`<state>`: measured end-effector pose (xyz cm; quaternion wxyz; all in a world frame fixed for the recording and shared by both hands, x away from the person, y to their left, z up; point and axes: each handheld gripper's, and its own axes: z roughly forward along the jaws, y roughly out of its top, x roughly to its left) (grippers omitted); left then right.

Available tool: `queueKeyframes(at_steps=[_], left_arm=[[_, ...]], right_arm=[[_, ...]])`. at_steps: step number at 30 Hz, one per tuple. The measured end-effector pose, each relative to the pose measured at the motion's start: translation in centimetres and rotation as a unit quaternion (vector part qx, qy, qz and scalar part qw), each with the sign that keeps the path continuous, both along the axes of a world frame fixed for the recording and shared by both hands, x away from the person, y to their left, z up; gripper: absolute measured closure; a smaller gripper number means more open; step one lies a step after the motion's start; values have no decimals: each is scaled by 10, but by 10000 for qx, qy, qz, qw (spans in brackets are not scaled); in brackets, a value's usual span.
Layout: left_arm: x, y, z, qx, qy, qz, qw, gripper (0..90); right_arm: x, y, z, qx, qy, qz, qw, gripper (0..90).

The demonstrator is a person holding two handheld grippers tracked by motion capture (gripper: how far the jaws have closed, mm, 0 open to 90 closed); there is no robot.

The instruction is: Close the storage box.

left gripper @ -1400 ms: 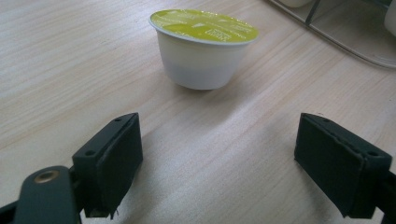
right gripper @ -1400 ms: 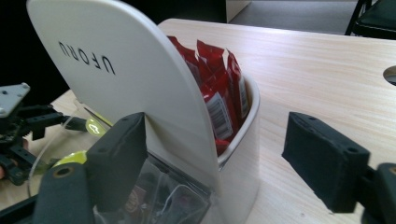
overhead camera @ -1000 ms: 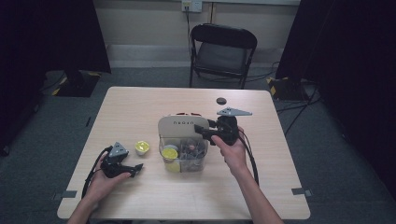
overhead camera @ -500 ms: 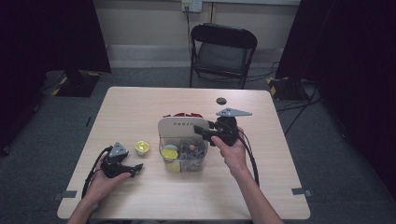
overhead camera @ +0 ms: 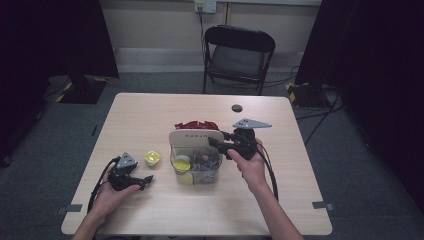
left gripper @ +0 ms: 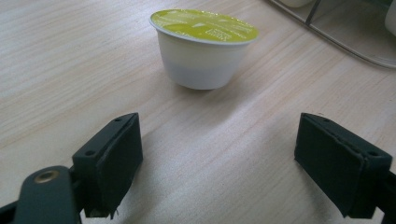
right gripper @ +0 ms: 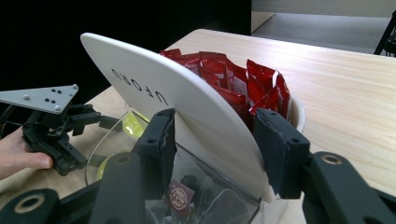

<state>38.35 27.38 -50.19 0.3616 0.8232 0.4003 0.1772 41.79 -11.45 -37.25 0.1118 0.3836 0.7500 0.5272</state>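
Fingers point(right gripper: 215, 149) still astride white lid point(right gripper: 154, 93)

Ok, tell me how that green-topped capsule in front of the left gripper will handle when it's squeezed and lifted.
The capsule looks like thin white plastic under a foil lid, so it's probably light and may dent under a hard pinch. Its walls taper toward the base, so the pads could slide it upward. It sits upright on a flat base on the table, so it will likely scoot rather than roll.
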Motion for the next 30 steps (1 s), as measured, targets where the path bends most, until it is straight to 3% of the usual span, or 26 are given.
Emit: queueKeyframes(at_steps=[20, 30], left_arm=[[0, 0, 0, -2, 11, 6, 10000, 147], [0, 0, 0, -2, 7, 11, 10000, 147]], right_arm=[[-11, -5, -5, -48, 146, 59, 9999, 430], [-20, -6, -8, -28, 56, 20, 10000, 383]])
